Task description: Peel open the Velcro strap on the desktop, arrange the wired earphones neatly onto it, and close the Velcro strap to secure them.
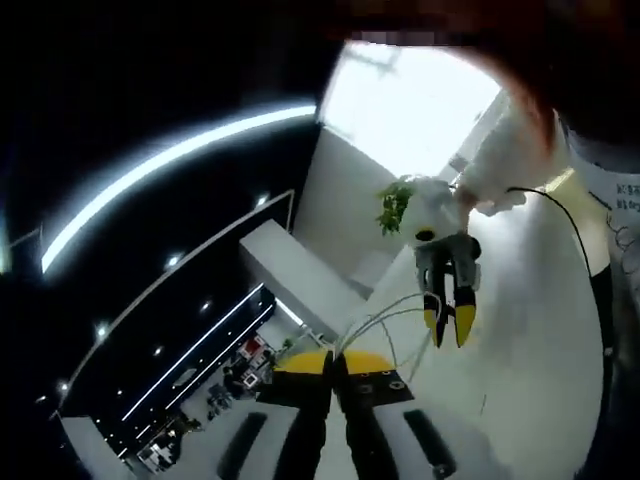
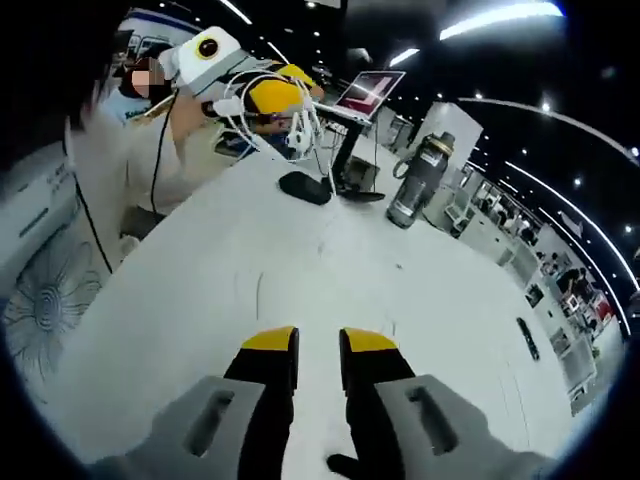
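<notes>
White earphones (image 2: 275, 110), probably looped, left tool (image 2: 262, 98)

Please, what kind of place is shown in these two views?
Probably an open-plan office or lab: a long white table carrying a laptop on a stand and a water bottle, strip lights on a dark ceiling, more desks behind.

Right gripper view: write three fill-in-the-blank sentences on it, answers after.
1. The right hand-held gripper has its jaws ____, with nothing between them.
2. The wired earphones dangle above the table from the ____ hand-held gripper.
3. The grey bottle stands ____ on the white table.
Missing words: open; left; upright.
</notes>
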A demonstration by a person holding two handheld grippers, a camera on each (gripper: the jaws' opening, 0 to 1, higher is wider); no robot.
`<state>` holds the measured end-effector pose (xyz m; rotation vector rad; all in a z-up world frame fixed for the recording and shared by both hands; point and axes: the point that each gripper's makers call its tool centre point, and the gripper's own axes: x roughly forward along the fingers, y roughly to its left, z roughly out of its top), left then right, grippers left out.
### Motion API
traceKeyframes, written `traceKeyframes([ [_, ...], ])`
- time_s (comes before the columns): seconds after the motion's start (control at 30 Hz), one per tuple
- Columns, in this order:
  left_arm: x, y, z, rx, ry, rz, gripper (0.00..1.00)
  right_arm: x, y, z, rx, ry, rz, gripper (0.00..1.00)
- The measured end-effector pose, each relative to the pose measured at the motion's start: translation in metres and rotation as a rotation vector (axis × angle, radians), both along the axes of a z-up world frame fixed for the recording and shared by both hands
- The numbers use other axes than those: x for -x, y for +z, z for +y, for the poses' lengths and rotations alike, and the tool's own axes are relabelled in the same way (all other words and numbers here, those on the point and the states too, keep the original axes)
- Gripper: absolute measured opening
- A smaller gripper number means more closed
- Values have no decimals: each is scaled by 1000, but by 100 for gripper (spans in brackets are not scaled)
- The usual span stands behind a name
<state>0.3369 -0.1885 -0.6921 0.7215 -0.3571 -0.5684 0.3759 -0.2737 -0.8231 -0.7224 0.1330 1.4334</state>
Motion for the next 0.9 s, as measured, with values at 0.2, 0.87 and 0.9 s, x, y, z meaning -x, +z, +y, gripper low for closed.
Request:
traceKeyframes([
  [0.2,-6,40,0,-44,3,-51,7,15,-20,43,-44,5,7,22],
  [0.87,-3,76,9,-37,38,-134,7,-29,8,96,-245,-171,7,4],
  [0.9,-3,75,10,-22,35,-133,7,-34,16,96,-267,-188,-12,4],
])
